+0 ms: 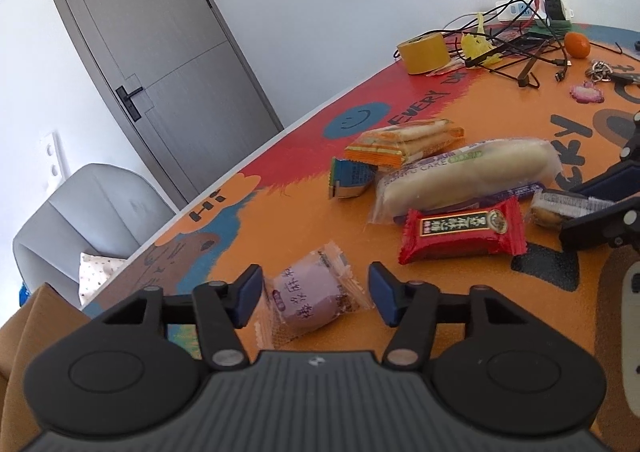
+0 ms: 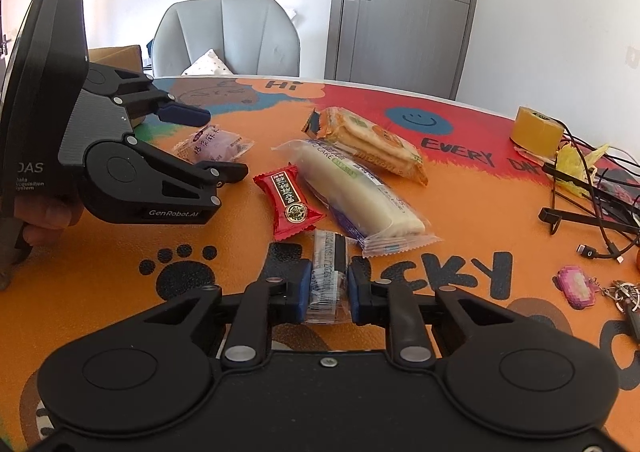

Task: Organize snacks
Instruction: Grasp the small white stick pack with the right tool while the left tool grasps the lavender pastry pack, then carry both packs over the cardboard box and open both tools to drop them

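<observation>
My left gripper (image 1: pixel 316 294) is open, its blue pads on either side of a purple pastry in a clear wrapper (image 1: pixel 310 302) lying on the table; it also shows in the right wrist view (image 2: pixel 212 142). My right gripper (image 2: pixel 329 292) is shut on a small clear-wrapped dark snack (image 2: pixel 328 276), seen from the left wrist view (image 1: pixel 560 208). A red packet (image 2: pixel 290 202), a long white cake roll (image 2: pixel 356 188) and an orange cracker pack (image 2: pixel 372 140) lie in the middle of the table.
The table has an orange cartoon cover (image 2: pixel 460 212). A yellow tape roll (image 2: pixel 536 128), tangled cables (image 2: pixel 592 188), keys with a pink charm (image 2: pixel 580 288) and an orange fruit (image 1: pixel 576 44) sit at the right. A grey chair (image 2: pixel 226 38) and cardboard box (image 1: pixel 36 316) stand beyond the far edge.
</observation>
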Available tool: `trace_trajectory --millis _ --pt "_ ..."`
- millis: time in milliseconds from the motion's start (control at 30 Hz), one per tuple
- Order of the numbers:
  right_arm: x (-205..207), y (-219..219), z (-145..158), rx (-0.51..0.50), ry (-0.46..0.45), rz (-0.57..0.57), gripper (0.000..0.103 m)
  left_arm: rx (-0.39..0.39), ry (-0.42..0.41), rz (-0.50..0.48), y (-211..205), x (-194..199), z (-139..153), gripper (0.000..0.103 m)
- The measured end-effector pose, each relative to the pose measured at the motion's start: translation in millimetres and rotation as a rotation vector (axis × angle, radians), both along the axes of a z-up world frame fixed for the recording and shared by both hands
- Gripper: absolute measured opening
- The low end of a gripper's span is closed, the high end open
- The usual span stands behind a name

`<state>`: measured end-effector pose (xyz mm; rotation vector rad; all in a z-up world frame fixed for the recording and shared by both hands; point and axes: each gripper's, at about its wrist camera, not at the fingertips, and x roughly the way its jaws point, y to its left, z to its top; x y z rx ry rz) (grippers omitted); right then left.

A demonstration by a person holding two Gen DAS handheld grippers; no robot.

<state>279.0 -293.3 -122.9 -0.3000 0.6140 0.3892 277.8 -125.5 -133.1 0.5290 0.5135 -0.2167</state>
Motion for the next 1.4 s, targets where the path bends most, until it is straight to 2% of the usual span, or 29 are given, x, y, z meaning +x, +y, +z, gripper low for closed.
trace_trajectory --millis 133,333,633,1000,1400 --pt "-2.3 -0.2 0.8 -0.002 -0.001 -0.002 0.021 0.019 -0.008 -0.015 -5.8 -4.6 -2.4 0.041" --pt "-6.3 -1.5 2.1 -0.002 -0.001 -0.006 0.02 0.03 -0.008 -0.003 -6.2 -9.9 -2.1 0.033" --pt "-15.2 -0.9 11.9 0.008 -0.037 -0.011 0.02 0.006 0.018 0.004 -1.9 -25.4 6.5 0.031" --pt "-29.1 8.9 31.8 -0.005 -0.101 0.016 0.02 0.055 -0.056 -0.005 3.1 -56.8 36.2 0.031" --pt "-43.5 45.7 58.2 -0.015 -0.183 0.073 0.02 0.047 -0.134 0.026 32.8 -86.0 77.1 0.031"
